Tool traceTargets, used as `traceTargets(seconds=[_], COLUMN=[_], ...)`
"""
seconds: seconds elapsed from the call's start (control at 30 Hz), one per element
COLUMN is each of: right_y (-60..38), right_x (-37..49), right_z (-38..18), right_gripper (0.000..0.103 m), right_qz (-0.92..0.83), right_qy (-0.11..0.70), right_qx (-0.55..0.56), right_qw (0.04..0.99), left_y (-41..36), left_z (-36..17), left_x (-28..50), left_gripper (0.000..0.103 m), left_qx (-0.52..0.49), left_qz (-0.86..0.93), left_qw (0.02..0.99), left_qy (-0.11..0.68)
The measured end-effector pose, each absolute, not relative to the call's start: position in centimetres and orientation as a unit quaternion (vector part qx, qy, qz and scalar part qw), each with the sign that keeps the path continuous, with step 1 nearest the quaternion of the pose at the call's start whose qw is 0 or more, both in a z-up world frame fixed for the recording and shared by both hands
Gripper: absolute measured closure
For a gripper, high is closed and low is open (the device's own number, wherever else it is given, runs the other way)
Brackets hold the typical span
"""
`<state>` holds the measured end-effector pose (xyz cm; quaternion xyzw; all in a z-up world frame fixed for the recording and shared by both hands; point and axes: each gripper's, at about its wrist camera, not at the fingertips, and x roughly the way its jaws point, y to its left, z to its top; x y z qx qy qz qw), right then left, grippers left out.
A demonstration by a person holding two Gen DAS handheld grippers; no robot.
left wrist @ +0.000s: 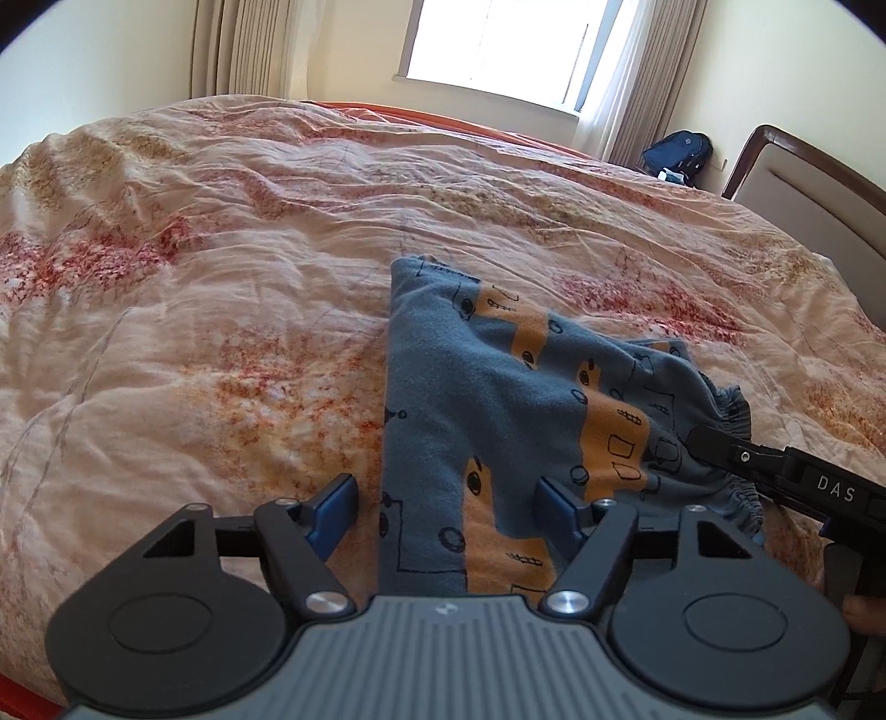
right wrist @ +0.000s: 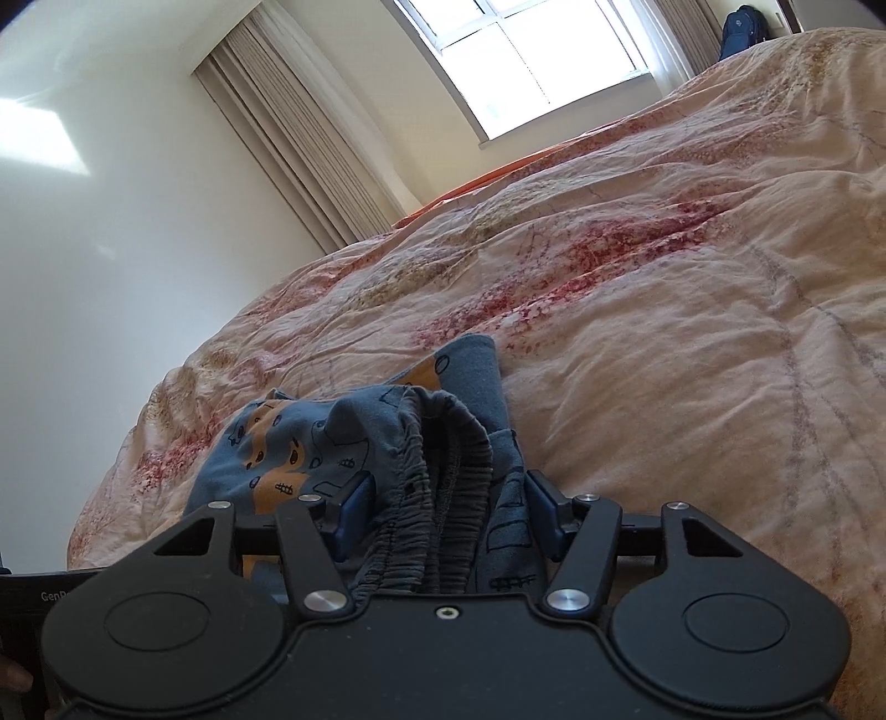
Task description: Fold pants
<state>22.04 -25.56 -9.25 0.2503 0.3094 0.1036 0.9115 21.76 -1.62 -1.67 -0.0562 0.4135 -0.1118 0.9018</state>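
Observation:
Small blue pants with orange patches and black doodles lie bunched on the bed. In the left wrist view my left gripper is open, its blue pads on either side of a pant leg that runs under it. My right gripper shows at the right, its tip at the gathered waistband. In the right wrist view the right gripper is open, with the elastic waistband bunched between its pads. The pants' body lies to the left.
A wrinkled cream quilt with red and ochre flower print covers the bed. A wooden headboard stands at the right. A dark blue backpack sits on the floor by the curtains under the window.

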Motion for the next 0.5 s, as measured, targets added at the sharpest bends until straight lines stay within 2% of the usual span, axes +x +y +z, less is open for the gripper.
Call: traceTargets(seconds=[0.07, 0.17, 0.23, 0.37, 0.43, 0.5], right_y=[-25.5, -25.5, -25.5, -25.6, -25.7, -25.6], right_x=[22.1, 21.9, 21.7, 21.2, 21.0, 20.8], right_z=[-9.3, -9.3, -9.4, -9.4, -9.4, -9.4], right_gripper=[0.044, 0.048, 0.052, 0.059, 0.062, 0.065], right_qz=[0.104, 0.104, 0.104, 0.105, 0.106, 0.106], right_qy=[0.309, 0.307, 0.305, 0.3, 0.296, 0.288], right_qx=[0.25, 0.253, 0.256, 0.259, 0.262, 0.266], right_qw=[0.912, 0.911, 0.911, 0.912, 0.912, 0.914], left_y=[-1.8, -2.4, -2.6, -2.7, -2.9, -3.1], left_z=[-1.7, -1.5, -1.3, -0.9, -0.8, -0.5], left_x=[21.8, 21.6, 21.5, 21.4, 21.4, 21.2], left_gripper=[0.043, 0.048, 0.059, 0.071, 0.08, 0.083], left_qx=[-0.061, -0.048, -0.042, -0.04, -0.036, -0.033], left_qz=[-0.116, -0.111, -0.108, -0.103, -0.1, -0.096], left_qw=[0.899, 0.901, 0.902, 0.903, 0.903, 0.905], left_qy=[0.418, 0.417, 0.416, 0.416, 0.416, 0.413])
